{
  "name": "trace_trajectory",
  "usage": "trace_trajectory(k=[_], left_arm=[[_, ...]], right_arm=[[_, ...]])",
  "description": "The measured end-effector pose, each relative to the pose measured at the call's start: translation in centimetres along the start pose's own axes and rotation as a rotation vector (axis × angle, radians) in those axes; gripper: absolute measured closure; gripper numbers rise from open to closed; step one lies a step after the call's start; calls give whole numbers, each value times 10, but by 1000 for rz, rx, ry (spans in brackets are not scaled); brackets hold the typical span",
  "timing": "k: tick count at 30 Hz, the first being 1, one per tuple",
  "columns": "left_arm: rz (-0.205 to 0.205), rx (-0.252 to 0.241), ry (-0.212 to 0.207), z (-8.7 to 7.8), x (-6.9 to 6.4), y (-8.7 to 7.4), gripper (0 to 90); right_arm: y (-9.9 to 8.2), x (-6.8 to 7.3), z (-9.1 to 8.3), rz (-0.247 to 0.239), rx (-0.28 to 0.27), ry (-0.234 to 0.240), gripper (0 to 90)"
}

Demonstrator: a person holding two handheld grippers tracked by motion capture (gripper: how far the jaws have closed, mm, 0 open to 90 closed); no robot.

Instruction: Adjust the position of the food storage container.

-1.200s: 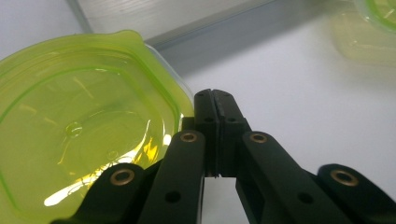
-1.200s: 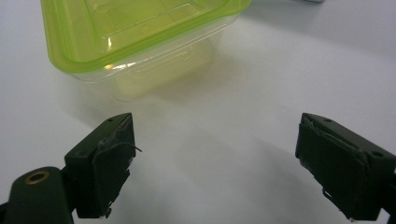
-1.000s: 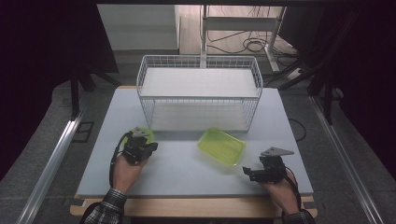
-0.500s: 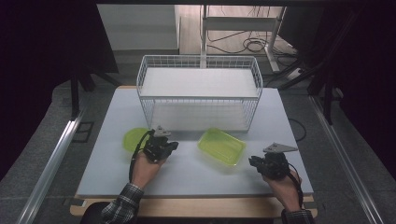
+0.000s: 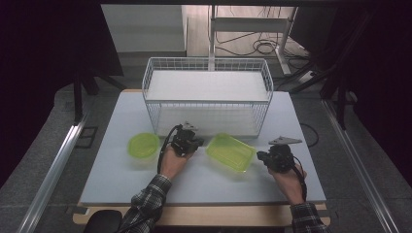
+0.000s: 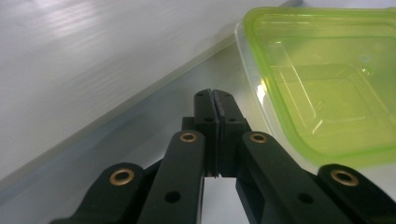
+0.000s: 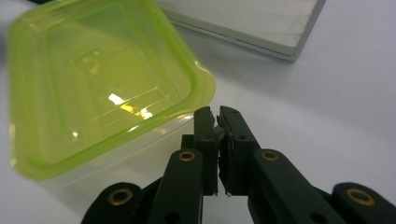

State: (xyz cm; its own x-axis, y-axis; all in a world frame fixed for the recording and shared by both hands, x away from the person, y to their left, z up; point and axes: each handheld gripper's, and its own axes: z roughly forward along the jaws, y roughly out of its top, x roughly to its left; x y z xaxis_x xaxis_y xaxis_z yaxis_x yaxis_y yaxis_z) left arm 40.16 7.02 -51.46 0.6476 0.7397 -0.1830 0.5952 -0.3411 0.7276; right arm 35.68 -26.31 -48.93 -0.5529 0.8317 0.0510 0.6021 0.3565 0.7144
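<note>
My left gripper (image 6: 215,100) has its jaws pressed together on nothing, just beside the green container (image 5: 231,152), whose far rim is cut off in its view. My right gripper (image 7: 215,116) has just closed, jaws together at the container's near corner; contact is unclear. The green lid (image 5: 144,145) lies apart on the table (image 5: 116,179).

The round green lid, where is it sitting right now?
In the high view, the round green lid lies flat on the table, left of the left gripper and just in front of the wire basket's left corner.
</note>
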Motion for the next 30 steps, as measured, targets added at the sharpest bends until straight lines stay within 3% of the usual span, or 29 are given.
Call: trace_trajectory(k=[4, 12, 20, 24, 26, 30], left_arm=[[-19, 11, -64, 4, 1, -1, 890], [-8, 41, -75, -12, -7, -11, 894], [-16, 61, -87, -32, -17, -30, 894], [17, 79, -91, -43, -22, -40, 890], [8, 74, -98, -48, -25, -46, 886], [29, 89, -99, -57, -32, -57, 879]], right_arm=[[4, -3, 7, 23, 12, -13, 849], [10, -6, 14, 40, 13, 16, 851], [19, 4, 25, 18, 22, 32, 852], [23, 8, 29, 12, 25, 52, 852], [24, 11, 31, 9, 26, 66, 851], [27, 18, 35, 5, 27, 101, 847]])
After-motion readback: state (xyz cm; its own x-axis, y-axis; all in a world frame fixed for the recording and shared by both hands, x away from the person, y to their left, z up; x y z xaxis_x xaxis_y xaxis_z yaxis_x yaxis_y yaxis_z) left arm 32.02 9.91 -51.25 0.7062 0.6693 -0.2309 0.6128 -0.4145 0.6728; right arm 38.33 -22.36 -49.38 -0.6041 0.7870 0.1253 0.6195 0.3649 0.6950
